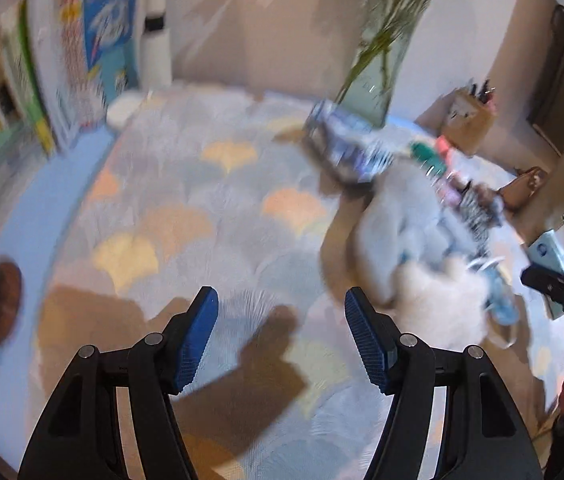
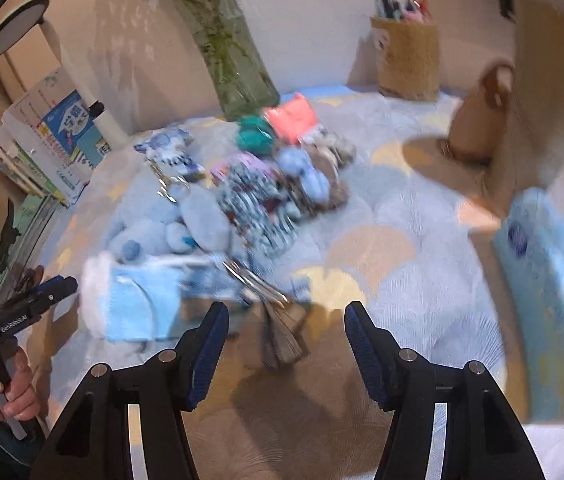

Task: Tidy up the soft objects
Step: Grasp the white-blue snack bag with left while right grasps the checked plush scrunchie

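A heap of soft things lies on a pale blue patterned cloth (image 1: 185,208): a light blue plush toy (image 2: 161,220), patterned fabric pieces (image 2: 253,196), a teal bundle (image 2: 255,136), a coral cloth (image 2: 292,116) and a blue face mask (image 2: 141,304). In the left wrist view the heap (image 1: 422,232) is at the right. My left gripper (image 1: 282,336) is open and empty, left of the heap. My right gripper (image 2: 286,340) is open and empty, over the cloth just in front of a grey striped piece (image 2: 282,336). Both views are blurred.
A glass vase with green stems (image 2: 237,64) stands behind the heap. A woven pen holder (image 2: 408,56) and a brown jug (image 2: 478,116) are at the back right. Books (image 2: 49,136) lean at the left. A blue tissue pack (image 2: 550,292) lies at the right.
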The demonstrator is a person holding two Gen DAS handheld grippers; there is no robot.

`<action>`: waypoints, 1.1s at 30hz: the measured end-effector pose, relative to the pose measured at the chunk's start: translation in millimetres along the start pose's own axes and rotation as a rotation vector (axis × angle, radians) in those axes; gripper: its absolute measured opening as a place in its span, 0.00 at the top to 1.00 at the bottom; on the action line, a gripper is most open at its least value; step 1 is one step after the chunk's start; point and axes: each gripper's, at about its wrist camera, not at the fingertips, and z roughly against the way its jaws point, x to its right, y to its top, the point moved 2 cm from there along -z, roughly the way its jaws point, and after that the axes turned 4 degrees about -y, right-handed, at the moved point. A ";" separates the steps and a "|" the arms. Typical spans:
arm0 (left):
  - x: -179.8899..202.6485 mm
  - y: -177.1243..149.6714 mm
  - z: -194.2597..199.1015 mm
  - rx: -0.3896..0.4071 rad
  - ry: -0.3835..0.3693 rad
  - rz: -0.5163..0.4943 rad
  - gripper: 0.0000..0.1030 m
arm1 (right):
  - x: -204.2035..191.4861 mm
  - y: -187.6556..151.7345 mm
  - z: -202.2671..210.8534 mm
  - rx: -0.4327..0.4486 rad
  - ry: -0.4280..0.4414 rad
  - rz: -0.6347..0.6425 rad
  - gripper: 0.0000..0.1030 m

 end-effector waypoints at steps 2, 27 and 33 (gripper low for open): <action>11.6 25.4 6.5 0.006 0.057 -0.048 0.38 | -8.0 15.8 7.0 0.015 -0.022 0.040 0.39; 44.7 119.7 -138.3 -0.084 -0.204 0.029 0.59 | 9.3 63.4 -70.7 0.015 0.034 -0.063 0.70; 47.6 121.4 -122.9 -0.039 -0.204 0.005 0.62 | 13.4 63.4 -56.8 0.069 0.029 -0.075 0.72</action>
